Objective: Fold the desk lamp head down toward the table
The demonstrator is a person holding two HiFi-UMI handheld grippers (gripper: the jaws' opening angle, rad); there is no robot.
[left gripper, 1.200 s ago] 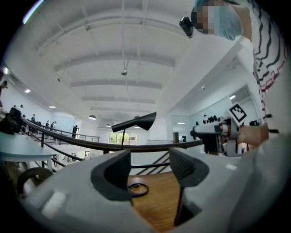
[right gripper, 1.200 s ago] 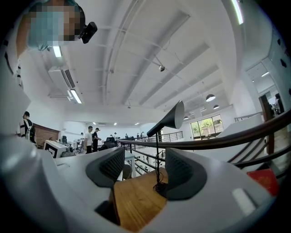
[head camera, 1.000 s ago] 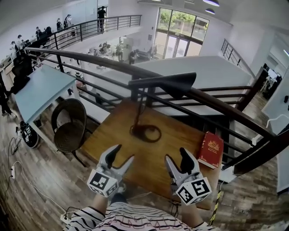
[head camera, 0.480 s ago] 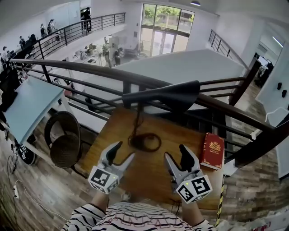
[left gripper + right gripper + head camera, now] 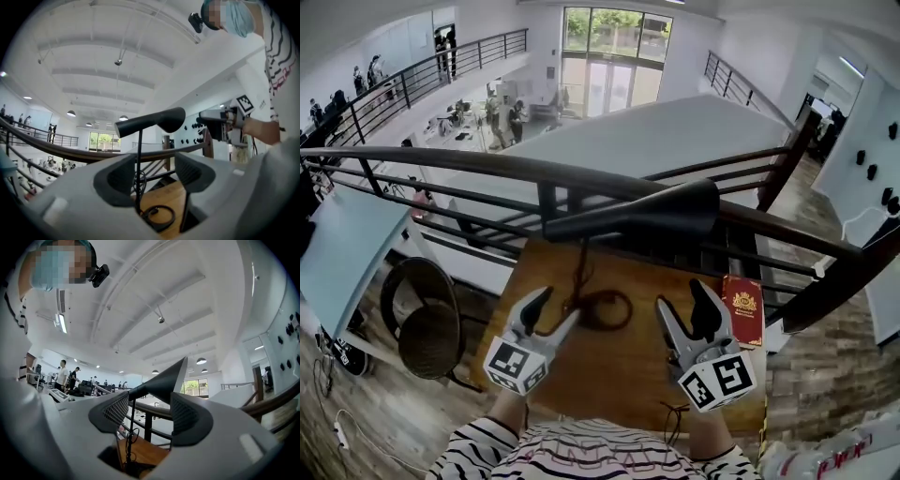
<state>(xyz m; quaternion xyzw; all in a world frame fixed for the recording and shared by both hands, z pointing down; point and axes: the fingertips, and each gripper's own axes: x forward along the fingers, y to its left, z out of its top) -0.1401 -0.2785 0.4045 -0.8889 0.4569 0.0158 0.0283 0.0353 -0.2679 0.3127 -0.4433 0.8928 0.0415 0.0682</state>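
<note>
Moved: left gripper (image 5: pixel 555 309) and right gripper (image 5: pixel 684 300) sit closer to the lamp head (image 5: pixel 647 214) than a second ago.
Left claw: jaws wide apart, empty.
Right claw: jaws wide apart, empty.

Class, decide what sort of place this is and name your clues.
Probably an upper gallery in an open-plan office: a railing overlooks desks and people below, with tall windows beyond.

Red book (image 5: pixel 742 310) at rt, just by the dark railing (image 5: pixel 487 167); round wicker chair (image 5: pixel 427 323) lower left, pale blue desk (image 5: pixel 337 253) next to it.
</note>
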